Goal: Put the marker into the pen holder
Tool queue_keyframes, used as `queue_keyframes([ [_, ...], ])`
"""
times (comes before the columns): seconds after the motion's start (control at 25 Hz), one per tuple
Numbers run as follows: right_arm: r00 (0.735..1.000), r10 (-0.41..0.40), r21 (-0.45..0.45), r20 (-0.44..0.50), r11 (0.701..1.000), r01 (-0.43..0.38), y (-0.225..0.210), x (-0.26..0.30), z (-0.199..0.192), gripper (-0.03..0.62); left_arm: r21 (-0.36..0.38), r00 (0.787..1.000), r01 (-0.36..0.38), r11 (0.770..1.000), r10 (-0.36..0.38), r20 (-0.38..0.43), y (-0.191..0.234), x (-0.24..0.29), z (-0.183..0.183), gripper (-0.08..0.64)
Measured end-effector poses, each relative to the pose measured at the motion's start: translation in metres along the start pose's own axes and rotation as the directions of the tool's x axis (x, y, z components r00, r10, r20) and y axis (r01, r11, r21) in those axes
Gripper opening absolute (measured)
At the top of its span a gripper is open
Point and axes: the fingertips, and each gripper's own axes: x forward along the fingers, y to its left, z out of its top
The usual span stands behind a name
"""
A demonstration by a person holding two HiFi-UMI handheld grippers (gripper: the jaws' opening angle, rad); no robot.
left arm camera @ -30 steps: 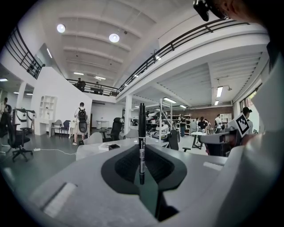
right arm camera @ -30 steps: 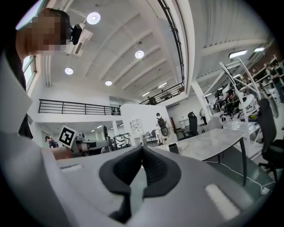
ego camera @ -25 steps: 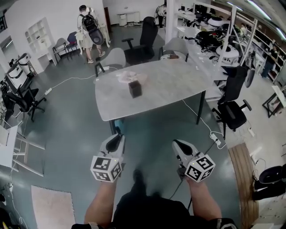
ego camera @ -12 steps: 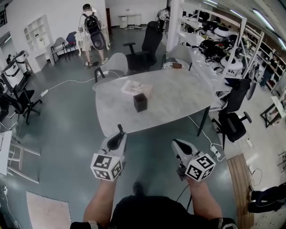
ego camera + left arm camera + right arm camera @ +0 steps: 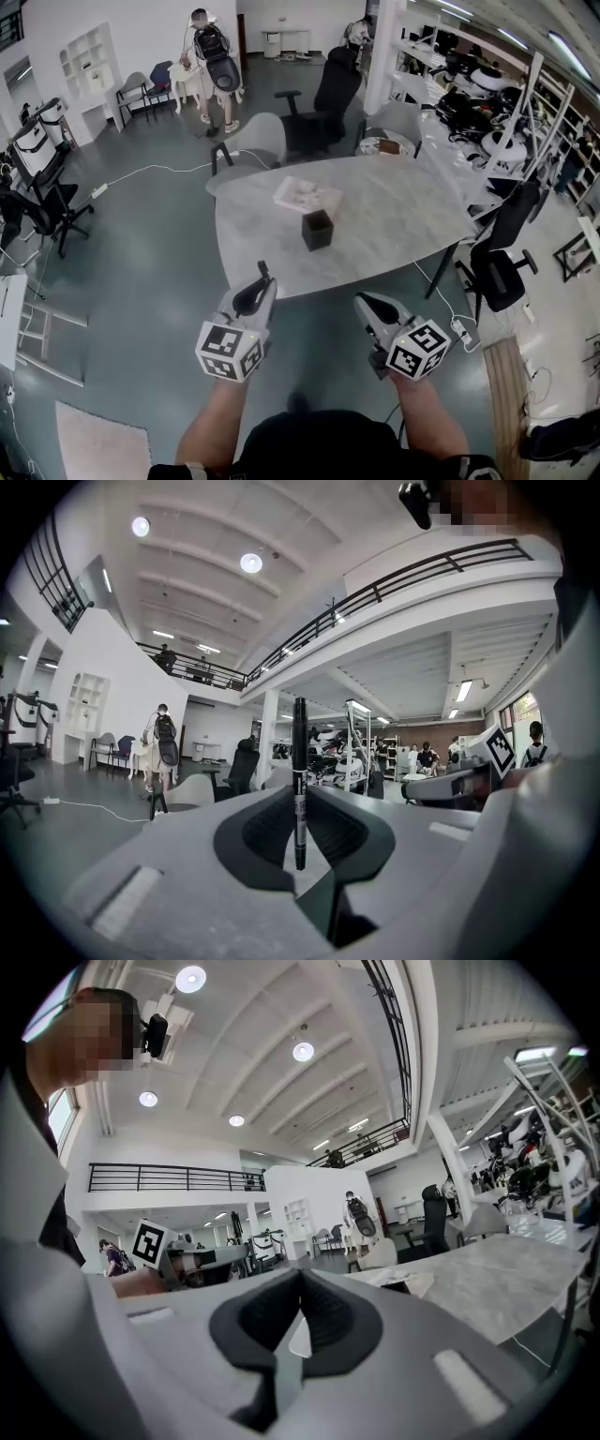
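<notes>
Your left gripper [image 5: 262, 279] was held low in front of you, pointing level toward the table [image 5: 403, 211], well short of its near edge. Its jaws were closed most of the way onto the marker [image 5: 299, 780], a thin black pen with a pale label band. The pads pinched it near its lower end, so it stood upright with most of its length rising clear above them. From the head view only its dark tip [image 5: 262, 269] showed over the gripper's nose. Further along, the pen holder [image 5: 317, 230], a small dark square cup with an open top, stood alone near the middle of the table, just in front of a flat white packet [image 5: 307, 195]. Your right gripper [image 5: 362, 302] was level with the left one and apart from it. Its jaws were drawn together with nothing between them, and the right gripper view looked out across the marble tabletop. I judged the step in hand to be the carry: the marker was secured but not yet over the table, and the holder was untouched. The next move would call for bringing the left gripper out above the holder's mouth. The marker's short lower end would need to be lined up with that opening and lowered inside before you let the jaws part. With the grip so low on the pen, I judged the tall upper part could sway or tip if you released early. The right gripper could steady the holder if it slid.
</notes>
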Motion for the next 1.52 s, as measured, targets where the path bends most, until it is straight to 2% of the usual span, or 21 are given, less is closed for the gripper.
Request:
queue_keyframes([
  [0.16,1.0,-0.007,0.011,-0.004,1.0,0.007,0.003,0.013,-0.005,0.003,0.003,1.0,0.014,1.0,-0.014,0.005,0.015,0.0,0.0,0.044],
  [0.44,0.999,-0.014,0.05,-0.037,0.999,0.015,0.0,0.02,-0.028,0.003,-0.028,1.0,0.02,0.999,-0.02,-0.024,0.022,0.003,-0.021,0.044],
  [0.6,0.999,-0.009,0.064,-0.033,0.998,0.012,-0.002,0.023,-0.027,0.003,-0.027,0.999,0.027,0.999,-0.028,-0.035,0.02,0.005,-0.021,0.044],
  [0.92,0.999,0.037,0.083,-0.009,0.996,-0.036,-0.031,0.046,-0.019,0.003,-0.009,0.999,-0.005,1.0,0.004,-0.042,0.029,0.033,-0.02,0.044],
  [1.2,0.998,0.064,0.112,-0.013,0.992,-0.062,-0.074,0.074,-0.011,0.003,0.007,0.997,-0.026,1.0,0.026,-0.071,0.042,0.082,-0.02,0.044],
  [1.52,0.995,0.094,0.13,-0.029,0.988,-0.089,-0.155,0.107,0.01,0.003,0.014,0.995,-0.043,0.999,0.044,-0.089,0.052,0.171,-0.014,0.044],
])
